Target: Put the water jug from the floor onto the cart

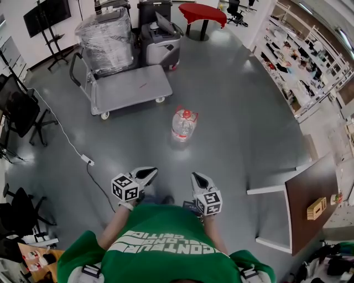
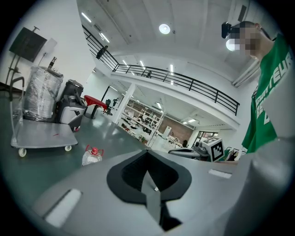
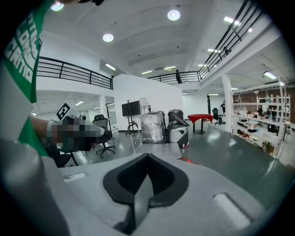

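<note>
At the far left, black office chairs [image 1: 22, 110] stand on the grey floor [image 1: 232, 110], and a white cable [image 1: 61, 130] runs across it. Right of them stands the cart [image 1: 130, 88], a flat grey platform on wheels with a handle at its left end. A plastic-wrapped bundle [image 1: 105, 38] sits on the cart's far end; the rest of the deck is bare. A grey machine [image 1: 160, 41] is parked behind the cart, with a red table [image 1: 203, 14] farther back.

The water jug [image 1: 183, 124], clear with a red cap, stands upright on the floor near the cart's right front corner, not touching it. It is well apart from both grippers.

Close to the person in the green shirt, the left gripper [image 1: 150, 172] points toward the jug, its jaws pressed together on nothing. Just right of it, the right gripper [image 1: 197, 177] is also closed and empty.

At the right are a brown desk [image 1: 310, 193] and stocked shelves [image 1: 293, 61].
</note>
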Demonstrator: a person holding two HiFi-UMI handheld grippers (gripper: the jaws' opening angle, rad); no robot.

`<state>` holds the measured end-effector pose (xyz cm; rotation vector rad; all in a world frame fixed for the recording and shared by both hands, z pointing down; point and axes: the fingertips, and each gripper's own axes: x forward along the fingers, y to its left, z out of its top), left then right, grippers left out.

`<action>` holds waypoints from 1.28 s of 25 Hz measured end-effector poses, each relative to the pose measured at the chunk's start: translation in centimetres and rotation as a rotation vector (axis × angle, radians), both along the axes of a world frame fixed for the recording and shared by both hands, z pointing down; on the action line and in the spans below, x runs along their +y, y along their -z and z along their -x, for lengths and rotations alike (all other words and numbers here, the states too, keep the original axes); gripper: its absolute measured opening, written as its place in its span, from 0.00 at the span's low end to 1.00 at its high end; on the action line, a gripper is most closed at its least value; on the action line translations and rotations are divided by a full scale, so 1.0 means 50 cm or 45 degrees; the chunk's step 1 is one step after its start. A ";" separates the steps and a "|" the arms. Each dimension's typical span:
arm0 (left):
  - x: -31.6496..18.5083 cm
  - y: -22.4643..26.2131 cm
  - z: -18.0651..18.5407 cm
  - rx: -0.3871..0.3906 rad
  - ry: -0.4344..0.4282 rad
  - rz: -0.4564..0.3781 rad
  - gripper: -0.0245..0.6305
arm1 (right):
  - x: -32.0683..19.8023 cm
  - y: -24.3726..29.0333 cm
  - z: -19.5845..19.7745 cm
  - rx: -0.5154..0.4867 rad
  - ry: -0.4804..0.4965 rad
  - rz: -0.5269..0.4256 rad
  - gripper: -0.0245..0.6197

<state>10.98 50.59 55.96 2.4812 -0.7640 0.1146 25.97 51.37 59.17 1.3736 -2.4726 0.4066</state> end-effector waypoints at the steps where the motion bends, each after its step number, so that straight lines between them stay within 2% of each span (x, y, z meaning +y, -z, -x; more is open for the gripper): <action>1: -0.005 0.000 -0.004 0.000 0.001 -0.002 0.06 | -0.004 0.000 -0.008 -0.001 -0.008 0.001 0.03; 8: -0.047 -0.008 -0.018 0.011 0.006 0.002 0.06 | -0.041 -0.016 -0.035 0.003 -0.028 0.039 0.03; 19: -0.162 -0.007 -0.023 0.038 -0.015 -0.002 0.06 | -0.161 0.000 -0.006 0.031 0.002 0.024 0.03; 32: -0.333 0.003 0.011 0.054 -0.031 -0.007 0.06 | -0.331 0.015 0.041 0.051 0.012 0.023 0.03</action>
